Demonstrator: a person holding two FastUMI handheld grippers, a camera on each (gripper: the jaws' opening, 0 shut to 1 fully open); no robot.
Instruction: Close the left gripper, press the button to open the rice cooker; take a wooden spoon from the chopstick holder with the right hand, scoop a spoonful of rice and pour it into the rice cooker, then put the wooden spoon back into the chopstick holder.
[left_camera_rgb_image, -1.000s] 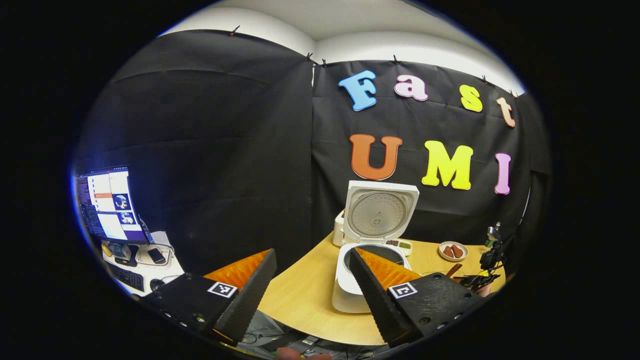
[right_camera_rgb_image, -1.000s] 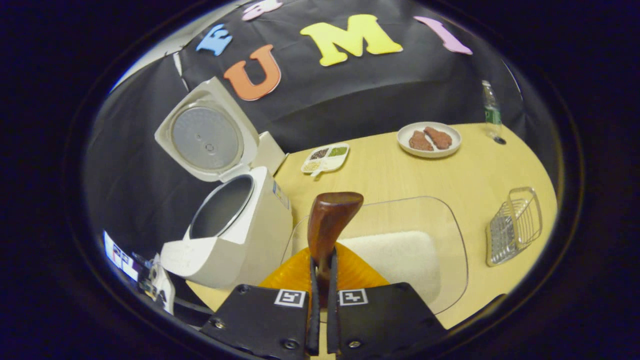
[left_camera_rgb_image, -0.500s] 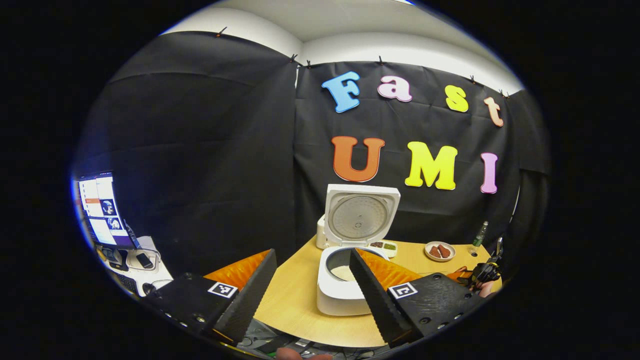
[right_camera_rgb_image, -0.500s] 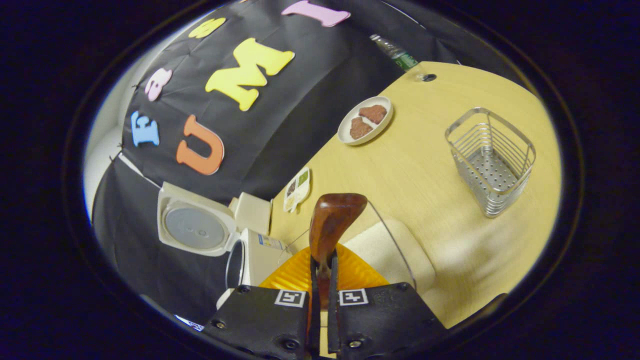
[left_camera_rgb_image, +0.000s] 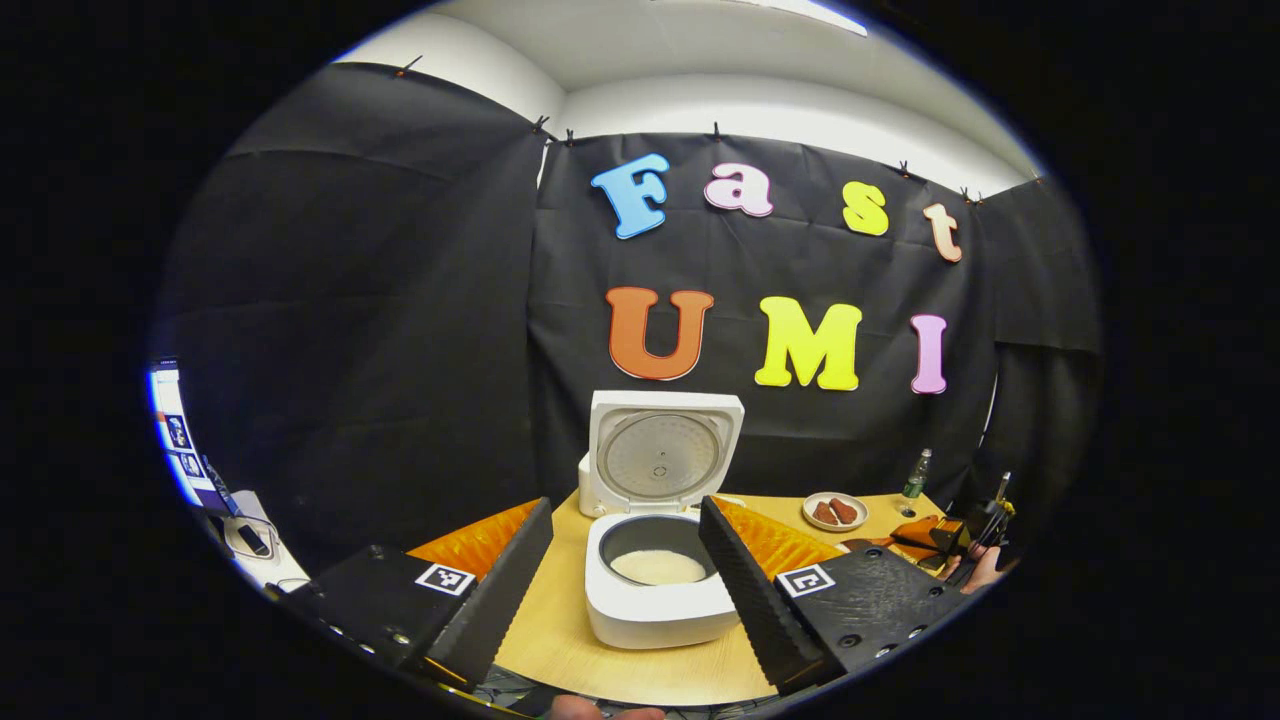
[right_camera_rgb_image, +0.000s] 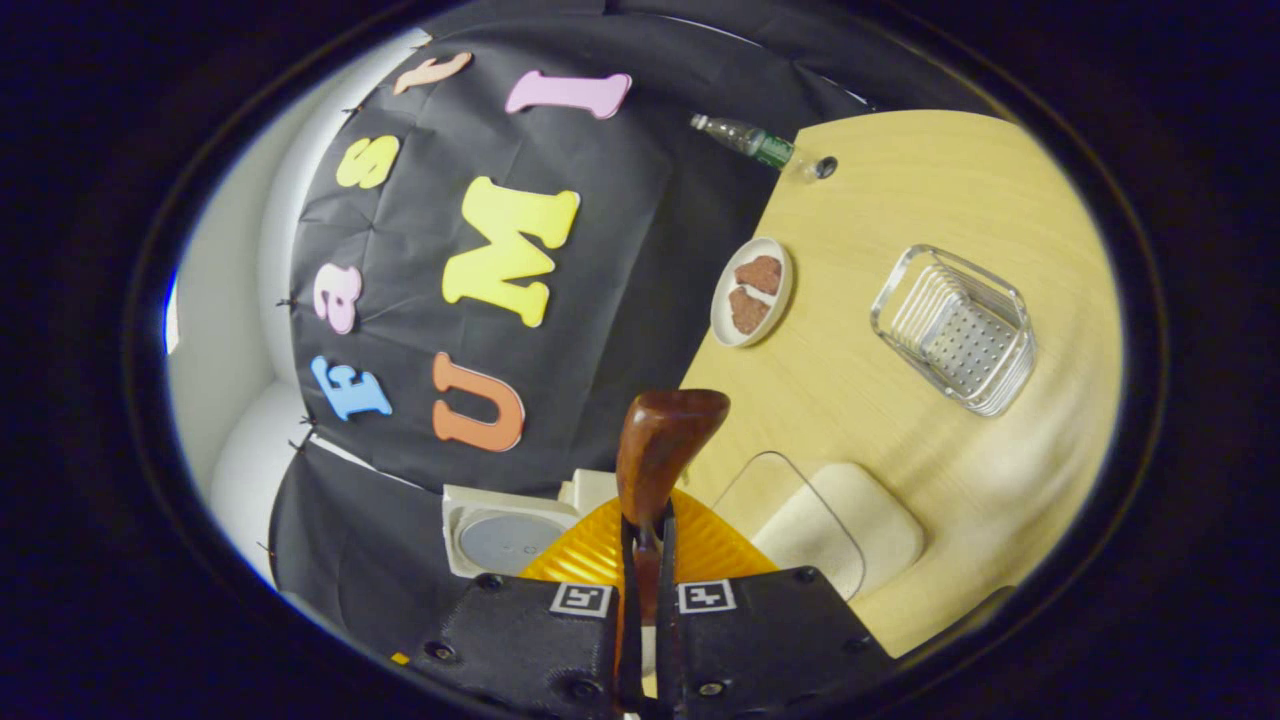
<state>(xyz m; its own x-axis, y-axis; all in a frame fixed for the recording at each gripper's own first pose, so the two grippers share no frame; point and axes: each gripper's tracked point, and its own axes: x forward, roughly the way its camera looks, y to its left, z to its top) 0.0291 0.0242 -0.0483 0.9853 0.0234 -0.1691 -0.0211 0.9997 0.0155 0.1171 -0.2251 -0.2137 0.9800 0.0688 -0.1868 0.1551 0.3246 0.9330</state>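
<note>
Return step: your right gripper (right_camera_rgb_image: 640, 560) clamps the wooden spoon (right_camera_rgb_image: 660, 450), left gripper (left_camera_rgb_image: 625, 570) apart; next, lower it into the chopstick holder (right_camera_rgb_image: 955, 330)

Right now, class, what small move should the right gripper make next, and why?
Probably carry the wooden spoon toward the wire chopstick holder. Rice already lies in the open rice cooker, the right gripper grips the spoon, and the holder stands empty.

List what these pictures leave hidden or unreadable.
- Wooden spoon: right gripper view, handle hidden between the right gripper fingers.
- Rice cooker: right gripper view, body cut off behind the gripper.
- Plate: left gripper view, food too small to identify.
</note>
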